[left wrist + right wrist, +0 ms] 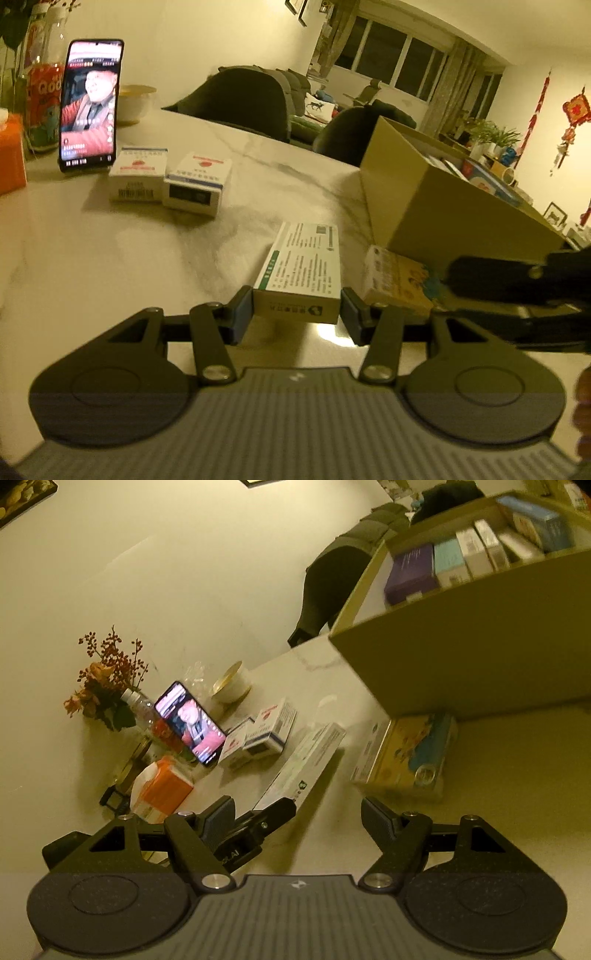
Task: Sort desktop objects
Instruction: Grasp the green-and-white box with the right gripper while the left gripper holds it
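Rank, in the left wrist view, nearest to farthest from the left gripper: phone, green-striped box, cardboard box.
1. Green-striped box: clamped in the left gripper.
2. Cardboard box: ahead, right.
3. Phone: far left, propped upright.

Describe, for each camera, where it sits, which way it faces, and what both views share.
Left wrist: on the left hand-held gripper, facing across the table; its pads clamp a long white box.
Right wrist: on the right hand-held gripper, open, tilted down at a yellow box beside the cardboard box.
Shared: the phone, both boxes, the other gripper.
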Motion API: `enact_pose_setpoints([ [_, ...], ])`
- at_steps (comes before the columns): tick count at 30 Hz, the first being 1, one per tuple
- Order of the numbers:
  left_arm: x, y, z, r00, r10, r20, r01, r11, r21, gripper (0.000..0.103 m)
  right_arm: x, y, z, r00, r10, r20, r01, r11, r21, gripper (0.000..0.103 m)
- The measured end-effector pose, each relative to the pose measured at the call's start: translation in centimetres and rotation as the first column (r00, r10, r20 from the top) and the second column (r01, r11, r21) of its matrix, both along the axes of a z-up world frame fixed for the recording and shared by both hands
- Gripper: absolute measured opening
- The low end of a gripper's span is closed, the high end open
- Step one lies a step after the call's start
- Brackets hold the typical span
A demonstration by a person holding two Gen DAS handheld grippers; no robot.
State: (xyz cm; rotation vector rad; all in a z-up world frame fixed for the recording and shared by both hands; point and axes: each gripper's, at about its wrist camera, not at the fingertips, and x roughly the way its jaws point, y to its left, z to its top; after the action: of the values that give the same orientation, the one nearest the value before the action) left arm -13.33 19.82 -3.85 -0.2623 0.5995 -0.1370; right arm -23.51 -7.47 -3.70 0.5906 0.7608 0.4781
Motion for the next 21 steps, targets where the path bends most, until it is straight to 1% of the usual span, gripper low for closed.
enact_pose_setpoints([
  [4, -0.9, 0.1, -0.3, 1.000, -0.020, -0.013, 0.020, 0.999, -0.036, 0.049, -0.3, 0.3, -0.9, 0.999, 0.012, -0.031, -0.011, 1.000, 0.029, 0.078],
  [8, -1.6, 0.4, -0.5, 0.998, -0.046, -0.037, 0.042, 0.994, -0.105, 0.049, -0.5, 0.3, -1.7, 0.998, 0.018, -0.059, -0.014, 0.998, 0.060, 0.078],
  [10, -1.8, 0.6, -0.5, 0.997, -0.059, -0.048, 0.052, 0.989, -0.142, 0.049, -0.5, 0.4, -2.0, 0.997, 0.019, -0.073, -0.013, 0.997, 0.077, 0.078],
  [14, -2.2, 0.8, -0.6, 0.995, -0.077, -0.058, 0.065, 0.980, -0.188, 0.049, -0.5, 0.4, -2.4, 0.996, 0.022, -0.091, -0.012, 0.994, 0.110, 0.078],
  [21, -2.3, 1.6, -1.2, 0.990, -0.106, -0.089, 0.075, 0.953, -0.293, 0.048, -0.5, 0.5, -3.0, 0.994, 0.022, -0.111, -0.008, 0.992, 0.124, 0.078],
])
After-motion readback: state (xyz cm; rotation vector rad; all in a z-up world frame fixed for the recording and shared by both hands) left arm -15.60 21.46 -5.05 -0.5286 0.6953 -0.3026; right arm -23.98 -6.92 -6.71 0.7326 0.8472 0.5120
